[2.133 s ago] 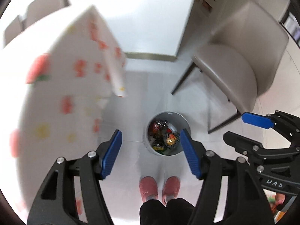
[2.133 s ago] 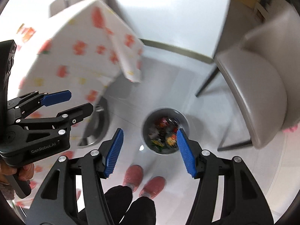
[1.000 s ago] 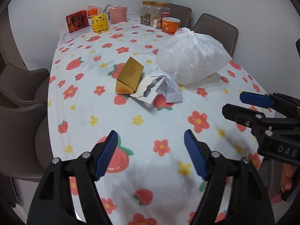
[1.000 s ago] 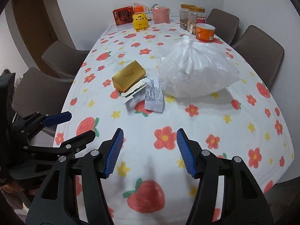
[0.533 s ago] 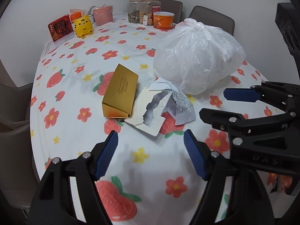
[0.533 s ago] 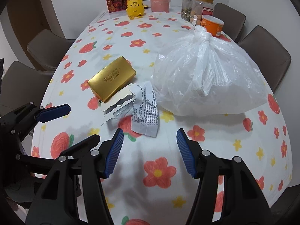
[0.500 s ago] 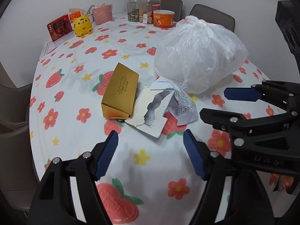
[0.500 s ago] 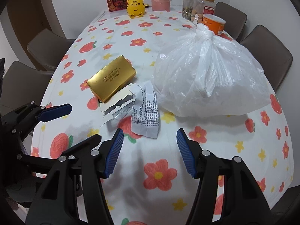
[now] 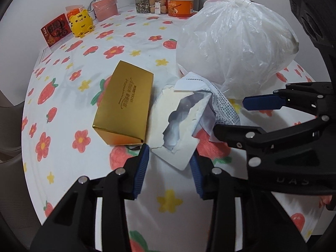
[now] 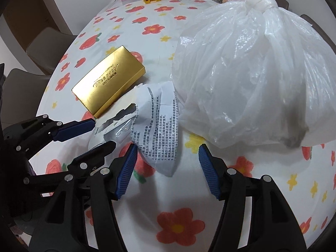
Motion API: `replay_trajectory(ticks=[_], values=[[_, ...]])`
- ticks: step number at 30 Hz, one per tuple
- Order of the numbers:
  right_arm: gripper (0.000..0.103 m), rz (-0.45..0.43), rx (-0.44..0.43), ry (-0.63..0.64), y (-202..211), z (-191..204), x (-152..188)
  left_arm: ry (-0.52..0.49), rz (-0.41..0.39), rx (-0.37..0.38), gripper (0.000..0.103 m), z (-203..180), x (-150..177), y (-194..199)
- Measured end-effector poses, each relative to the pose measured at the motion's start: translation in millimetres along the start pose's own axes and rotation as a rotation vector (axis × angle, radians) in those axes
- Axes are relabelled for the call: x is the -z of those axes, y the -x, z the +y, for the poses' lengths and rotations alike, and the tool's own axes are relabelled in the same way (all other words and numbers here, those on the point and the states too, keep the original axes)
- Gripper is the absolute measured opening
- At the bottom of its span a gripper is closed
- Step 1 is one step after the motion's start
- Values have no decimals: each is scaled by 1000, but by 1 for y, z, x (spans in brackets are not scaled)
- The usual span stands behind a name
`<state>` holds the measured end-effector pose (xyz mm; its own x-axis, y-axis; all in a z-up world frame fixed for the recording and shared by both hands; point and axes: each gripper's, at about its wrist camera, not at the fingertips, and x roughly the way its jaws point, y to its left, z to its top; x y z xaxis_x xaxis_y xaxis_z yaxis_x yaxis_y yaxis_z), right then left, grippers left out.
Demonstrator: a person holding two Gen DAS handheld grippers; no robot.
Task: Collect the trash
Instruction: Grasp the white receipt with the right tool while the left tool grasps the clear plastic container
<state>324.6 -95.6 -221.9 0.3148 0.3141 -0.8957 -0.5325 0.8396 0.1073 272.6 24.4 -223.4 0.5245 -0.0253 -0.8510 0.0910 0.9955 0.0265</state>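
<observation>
Gold cardboard, the box [image 9: 125, 103] lies flat at the left of the flowered tablecloth [image 9: 63, 147], its long axis running from near left to far right, script on its lid too small to read. Just beside it, the torn card wrapper [image 9: 178, 126] points its near corner between the blue pads of the left gripper [image 9: 170, 163], whose jaws are closing without yet pressing it. Next comes a leaflet [image 10: 159, 124] densely printed in Chinese, its tip between the right gripper [image 10: 166, 166]'s wide, slightly opening jaws, untouched. Rightmost sits the knotted white bag [image 10: 252, 73].
</observation>
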Motion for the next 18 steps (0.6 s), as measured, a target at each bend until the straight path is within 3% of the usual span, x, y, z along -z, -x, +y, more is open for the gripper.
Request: replay_trajectory(ticks=[2,5,9,18], values=[[60,12,-20,0,-4,-1,-1,-6,1,3,37,0,-1,-3],[21,25,-41,24,-5,3,-2,0,3,28,28,0,-2,-5],[15,1,-28,63,2,7,0,9,-13,50,24,-1,-5,-1],[14,-53,-9,98,32,10,8,37,-33,76,9,-2,1,15]])
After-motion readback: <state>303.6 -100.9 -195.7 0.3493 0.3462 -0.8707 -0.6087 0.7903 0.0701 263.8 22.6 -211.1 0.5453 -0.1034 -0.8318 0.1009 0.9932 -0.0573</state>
